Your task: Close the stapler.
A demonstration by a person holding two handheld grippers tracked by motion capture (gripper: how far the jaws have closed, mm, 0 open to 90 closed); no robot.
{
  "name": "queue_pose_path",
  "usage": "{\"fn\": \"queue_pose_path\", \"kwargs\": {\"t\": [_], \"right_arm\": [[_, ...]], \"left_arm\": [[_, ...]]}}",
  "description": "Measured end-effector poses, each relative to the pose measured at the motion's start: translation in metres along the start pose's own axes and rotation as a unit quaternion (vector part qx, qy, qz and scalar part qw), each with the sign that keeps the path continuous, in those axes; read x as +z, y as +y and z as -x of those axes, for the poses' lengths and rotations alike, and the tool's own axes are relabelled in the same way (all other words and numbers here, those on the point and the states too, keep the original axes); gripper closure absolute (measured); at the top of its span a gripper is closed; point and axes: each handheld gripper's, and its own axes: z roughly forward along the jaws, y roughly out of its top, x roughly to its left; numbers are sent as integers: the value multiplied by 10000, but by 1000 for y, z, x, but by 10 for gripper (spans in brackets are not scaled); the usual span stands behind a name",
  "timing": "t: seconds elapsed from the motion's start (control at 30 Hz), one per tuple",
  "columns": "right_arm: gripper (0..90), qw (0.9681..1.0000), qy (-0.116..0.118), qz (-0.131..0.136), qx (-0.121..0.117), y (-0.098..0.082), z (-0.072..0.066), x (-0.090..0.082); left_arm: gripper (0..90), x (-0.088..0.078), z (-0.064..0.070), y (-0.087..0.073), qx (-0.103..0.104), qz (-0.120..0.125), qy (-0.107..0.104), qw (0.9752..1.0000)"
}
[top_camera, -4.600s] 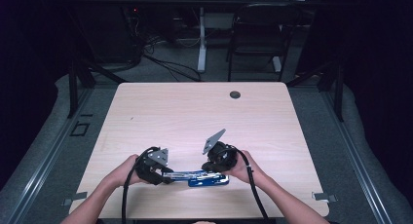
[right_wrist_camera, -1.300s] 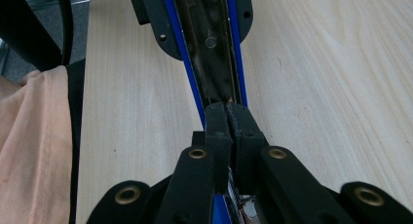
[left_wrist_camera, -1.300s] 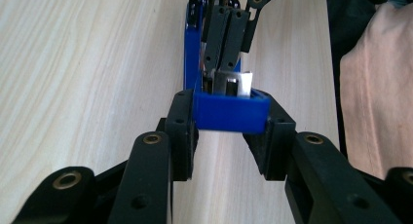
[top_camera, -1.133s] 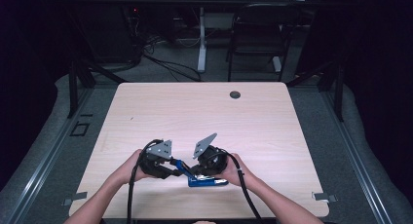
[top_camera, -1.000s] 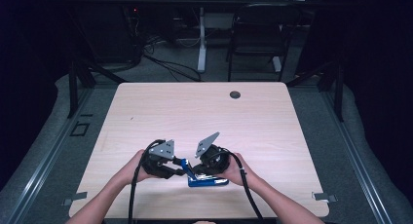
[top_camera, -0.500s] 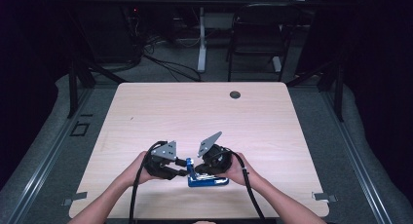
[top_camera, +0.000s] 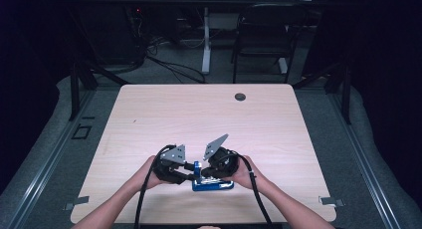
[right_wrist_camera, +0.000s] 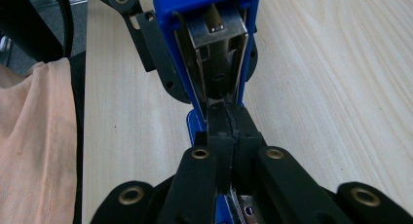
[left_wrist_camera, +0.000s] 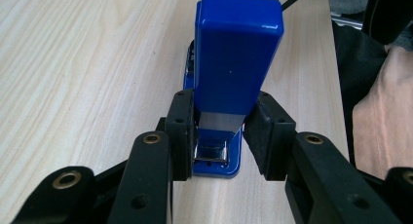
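Both tools are gripping the blue stapler (top_camera: 213,183) end-on along its long axis: left tool (left_wrist_camera: 221,131) clamping its raised lid, right tool (right_wrist_camera: 229,131) pinched shut at the hinge end.

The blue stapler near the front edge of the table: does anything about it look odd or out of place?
Yes. The blue stapler is hinged open: its top cover is lifted off the base, with the metal staple channel exposed. The left hand-held gripper clamps the cover, and the right hand-held gripper is shut.

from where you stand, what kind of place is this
Probably a lab or office workroom set up for recording. A bare wooden table with a cable port stands on grey carpet, with a black chair and loose cables behind it in a dark room.
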Motion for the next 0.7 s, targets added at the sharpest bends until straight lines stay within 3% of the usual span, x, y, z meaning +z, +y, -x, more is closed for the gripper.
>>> {"fn": "queue_pose_path", "kwargs": {"t": [0.33, 0.7], "right_arm": [[889, 10000, -20, -36, 7, -2, 2, -8], [885, 9998, -39, 18, 177, -9, 5, -20]], "left_arm": [[651, 5, 0, 10, 54, -185, -15, 9998], [656, 13, 0, 18, 136, -305, -38, 9994]]}}
